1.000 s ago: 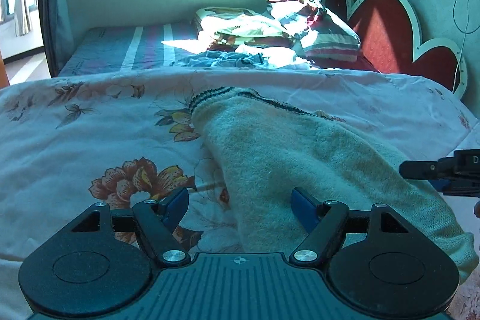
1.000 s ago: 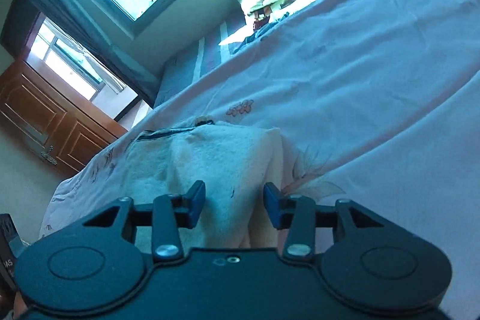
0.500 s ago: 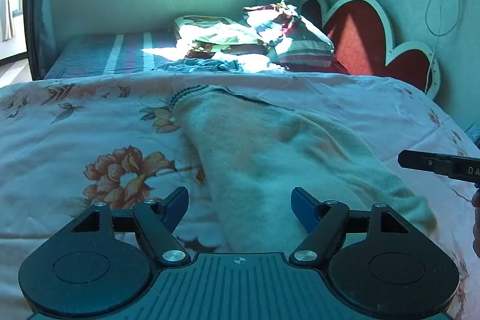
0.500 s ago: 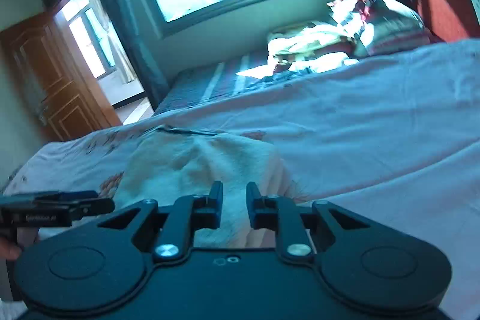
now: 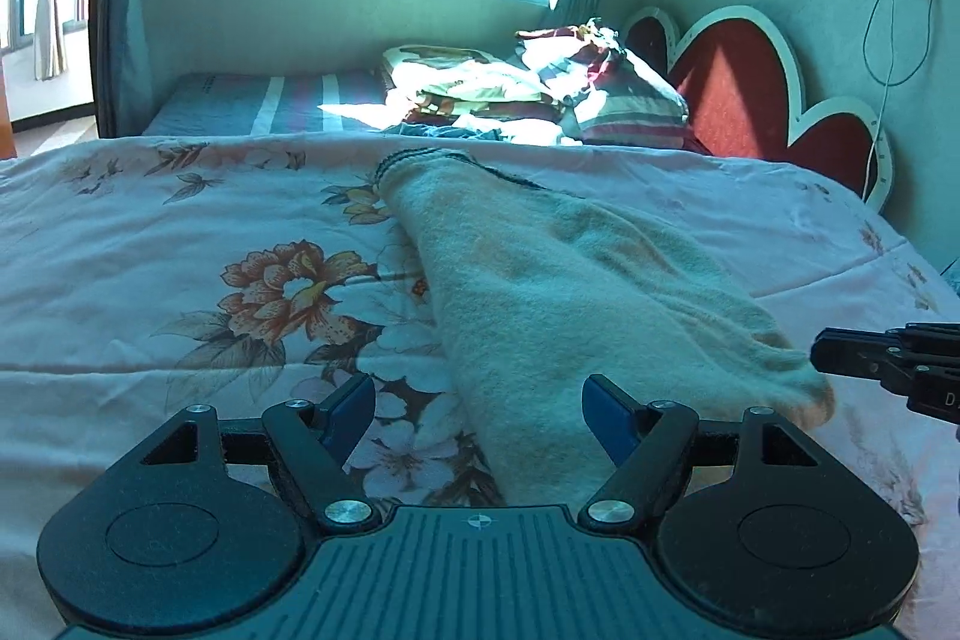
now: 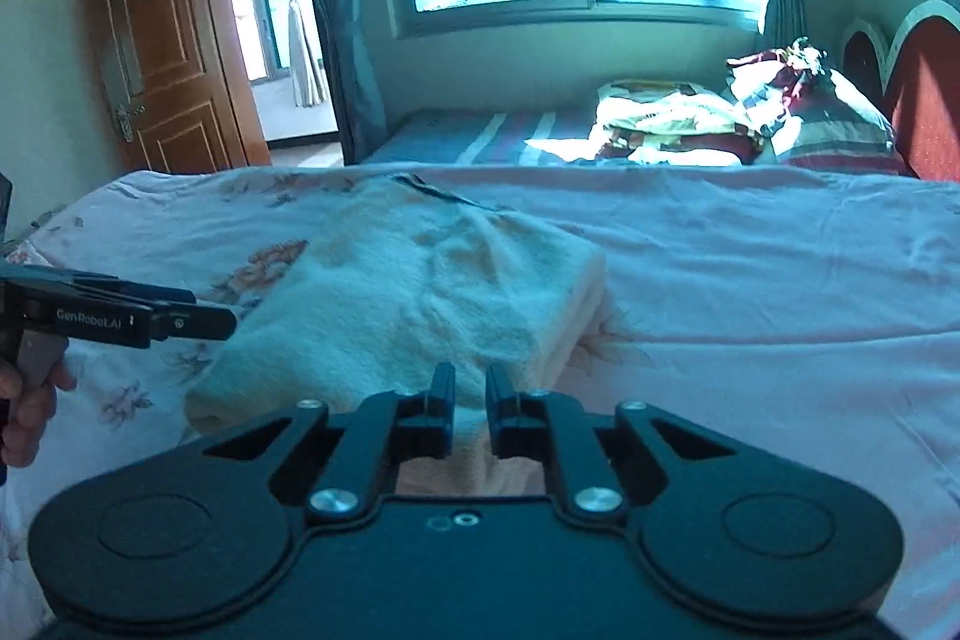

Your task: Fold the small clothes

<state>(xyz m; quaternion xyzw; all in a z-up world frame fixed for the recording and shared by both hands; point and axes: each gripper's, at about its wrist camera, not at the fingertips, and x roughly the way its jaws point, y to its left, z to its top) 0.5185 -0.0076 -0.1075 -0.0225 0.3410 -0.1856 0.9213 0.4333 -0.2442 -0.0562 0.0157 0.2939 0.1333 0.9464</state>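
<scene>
On the left, my left gripper (image 5: 477,409) hangs with fingers spread wide over the near end of the folded cream garment (image 5: 558,292), which lies on the floral bedspread (image 5: 180,232). On the right, my right gripper (image 6: 468,403) has narrowed from half open to a slim gap, probably readying a pinch.

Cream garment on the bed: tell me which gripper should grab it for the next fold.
Left, probably. The left gripper has its jaws wide open around the cream garment's near end; the right gripper has jaws nearly closed and would need opening first.
</scene>
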